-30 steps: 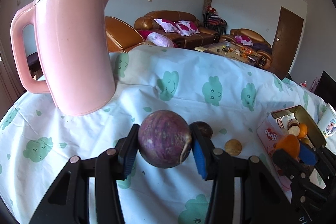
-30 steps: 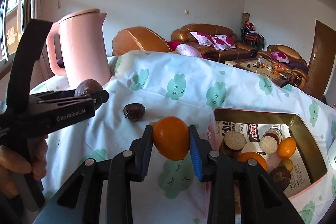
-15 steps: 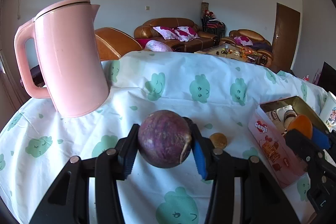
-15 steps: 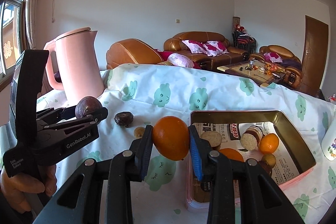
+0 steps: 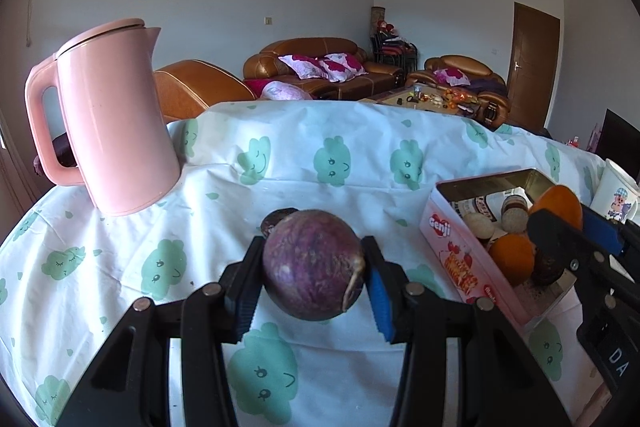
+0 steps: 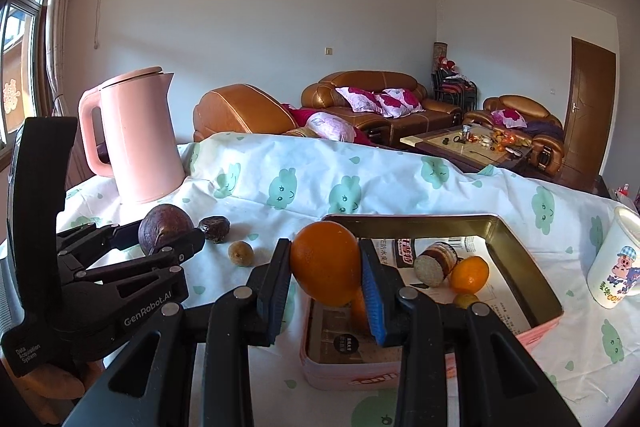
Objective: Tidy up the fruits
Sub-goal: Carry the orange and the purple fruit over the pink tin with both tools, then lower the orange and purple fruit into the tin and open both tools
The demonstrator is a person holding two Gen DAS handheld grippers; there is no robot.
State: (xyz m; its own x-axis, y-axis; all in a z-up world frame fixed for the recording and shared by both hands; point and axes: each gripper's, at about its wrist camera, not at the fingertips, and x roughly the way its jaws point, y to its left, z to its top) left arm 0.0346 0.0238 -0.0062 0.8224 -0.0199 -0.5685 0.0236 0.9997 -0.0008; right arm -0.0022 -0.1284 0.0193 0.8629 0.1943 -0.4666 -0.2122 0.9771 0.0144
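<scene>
My left gripper (image 5: 314, 291) is shut on a purple passion fruit (image 5: 314, 263) and holds it above the cloth, left of the pink tin box (image 5: 456, 255). My right gripper (image 6: 326, 275) is shut on an orange (image 6: 325, 269) above the near left corner of the box (image 6: 536, 283). The box holds another orange (image 6: 470, 273), a round brown-rimmed piece (image 6: 434, 265) and other small fruits. A dark wrinkled fruit (image 6: 216, 229) and a small tan fruit (image 6: 240, 253) lie on the cloth left of the box. The left gripper also shows in the right wrist view (image 6: 168, 235).
A tall pink kettle (image 5: 112, 115) stands at the back left of the table. A white cartoon mug (image 6: 616, 263) stands right of the box. The table has a white cloth (image 5: 320, 163) with green prints. Sofas and a coffee table lie beyond.
Both grippers have risen and pulled back with their fruits still held. The right gripper has moved right, over the box's near left corner. The kettle looks farther away.
</scene>
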